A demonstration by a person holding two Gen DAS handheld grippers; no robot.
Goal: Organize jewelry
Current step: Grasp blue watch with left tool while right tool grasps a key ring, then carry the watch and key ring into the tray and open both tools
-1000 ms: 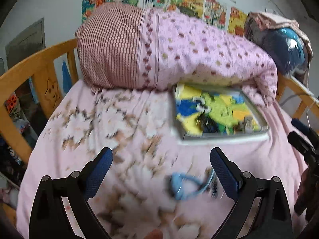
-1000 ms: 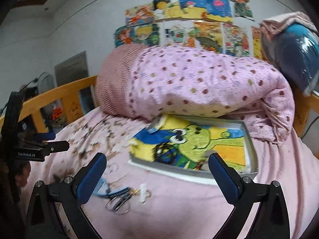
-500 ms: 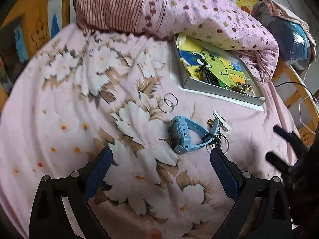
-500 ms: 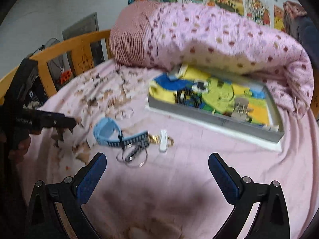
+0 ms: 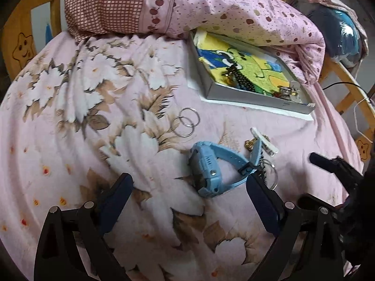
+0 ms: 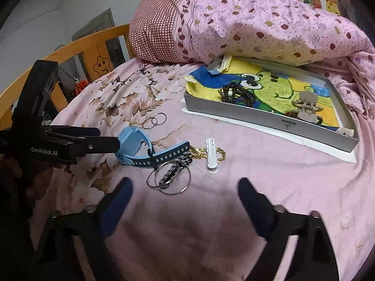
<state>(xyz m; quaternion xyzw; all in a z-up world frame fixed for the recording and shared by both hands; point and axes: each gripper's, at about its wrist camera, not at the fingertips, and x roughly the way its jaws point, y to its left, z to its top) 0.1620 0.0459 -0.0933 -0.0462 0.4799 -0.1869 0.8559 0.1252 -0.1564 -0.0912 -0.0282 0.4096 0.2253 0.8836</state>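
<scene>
Bed cover (image 5: 70,128): pink with pale flower print, carries everything below.
Quilt (image 6: 269,23): pink and spotted, rolled up at the far side, its edge overhanging the back rim of the tray.
Tray (image 6: 269,123): shallow grey box on a white sheet, lined with a frog drawing in yellow, green and blue. Inside lie dark bead strands (image 6: 236,93) near the left end and a beige claw clip (image 6: 305,107) toward the right end.
Left gripper (image 5: 189,194): fingers spread wide, holding nothing, its tips either side of the watch.
Right gripper (image 6: 185,192): fingers spread wide, empty, hovering just short of the large rings.
Blue watch (image 6: 140,147): on the cover outside the tray, strap pointing right.
Large rings (image 6: 168,179): a few thin metal hoops overlapping, with a dark chain lying across them, just beside the strap end.
White clip (image 6: 211,155): lying across a gold chain (image 6: 199,152).
Small rings (image 6: 154,120): two, overlapping, between watch and tray.
</scene>
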